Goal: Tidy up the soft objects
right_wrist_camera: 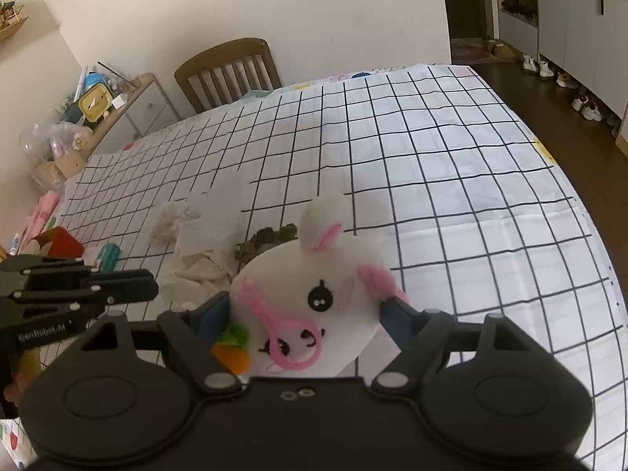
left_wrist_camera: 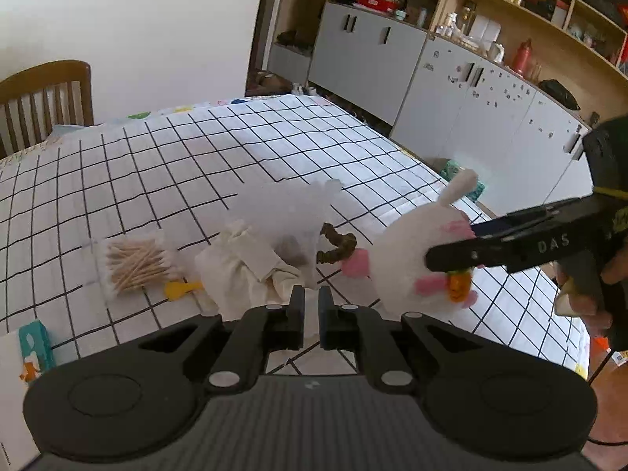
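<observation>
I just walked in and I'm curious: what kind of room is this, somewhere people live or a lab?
Most likely a home dining or living room. A table with a checked cloth has a wooden chair at its far side, wall shelves are crowded with household odds and ends, and shoes line the floor by the cabinets.

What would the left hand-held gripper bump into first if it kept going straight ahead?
Probably the crumpled cream cloth lying on the checked tablecloth. The shut left hand-held gripper points down toward its near edge; the clear plastic bag sits just behind. Depth is hard to judge.
</observation>
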`<state>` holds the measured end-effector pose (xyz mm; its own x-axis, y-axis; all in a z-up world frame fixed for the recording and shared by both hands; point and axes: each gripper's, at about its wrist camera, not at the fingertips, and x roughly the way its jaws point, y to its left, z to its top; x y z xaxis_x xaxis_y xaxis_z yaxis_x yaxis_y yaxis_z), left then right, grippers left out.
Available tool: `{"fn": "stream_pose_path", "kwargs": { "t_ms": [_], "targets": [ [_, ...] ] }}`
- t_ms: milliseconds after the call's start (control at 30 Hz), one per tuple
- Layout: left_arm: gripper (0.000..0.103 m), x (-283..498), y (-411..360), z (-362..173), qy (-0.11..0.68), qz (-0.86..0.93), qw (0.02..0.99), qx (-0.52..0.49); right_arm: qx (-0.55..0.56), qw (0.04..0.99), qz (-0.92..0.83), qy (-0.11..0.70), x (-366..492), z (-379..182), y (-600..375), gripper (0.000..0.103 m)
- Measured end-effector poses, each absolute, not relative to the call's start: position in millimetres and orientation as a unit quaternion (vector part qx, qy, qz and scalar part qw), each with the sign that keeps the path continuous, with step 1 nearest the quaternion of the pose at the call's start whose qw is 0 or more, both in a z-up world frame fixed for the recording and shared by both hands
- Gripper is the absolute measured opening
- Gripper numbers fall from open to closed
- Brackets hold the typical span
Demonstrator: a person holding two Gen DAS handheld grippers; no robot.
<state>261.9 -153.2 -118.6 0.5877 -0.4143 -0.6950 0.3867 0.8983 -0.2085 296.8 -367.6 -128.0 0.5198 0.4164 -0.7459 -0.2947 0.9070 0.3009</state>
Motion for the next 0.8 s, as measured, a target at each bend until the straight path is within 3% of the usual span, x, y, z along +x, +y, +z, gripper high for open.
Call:
{"fn": "stream_pose_path", "kwargs": {
  "t_ms": [333,433,500,533,800],
  "targets": [
    [0.009,275,-146,-121,0.402,-0.194,0.894,-0.024,0.057,0.874,0.201,0.438,292,-125,-378,0.081],
    [0.029,282,-146,-125,0.403,-0.187,0.895,-0.028,0.054,0.873,0.199,0.441,293,-129,-380,0.081],
    [0.068,286,-147,-127,0.400,-0.183,0.898,-0.026,0.048,0.873,0.200,0.442,294,-130,-380,0.081],
    [0.073,288,-147,-128,0.398,-0.182,0.899,-0.026,0.046,0.873,0.200,0.441,294,-130,-380,0.081],
    [0.074,315,-159,-148,0.416,-0.161,0.895,-0.027,0.035,0.875,0.199,0.440,298,-131,-381,0.081]
  ]
}}
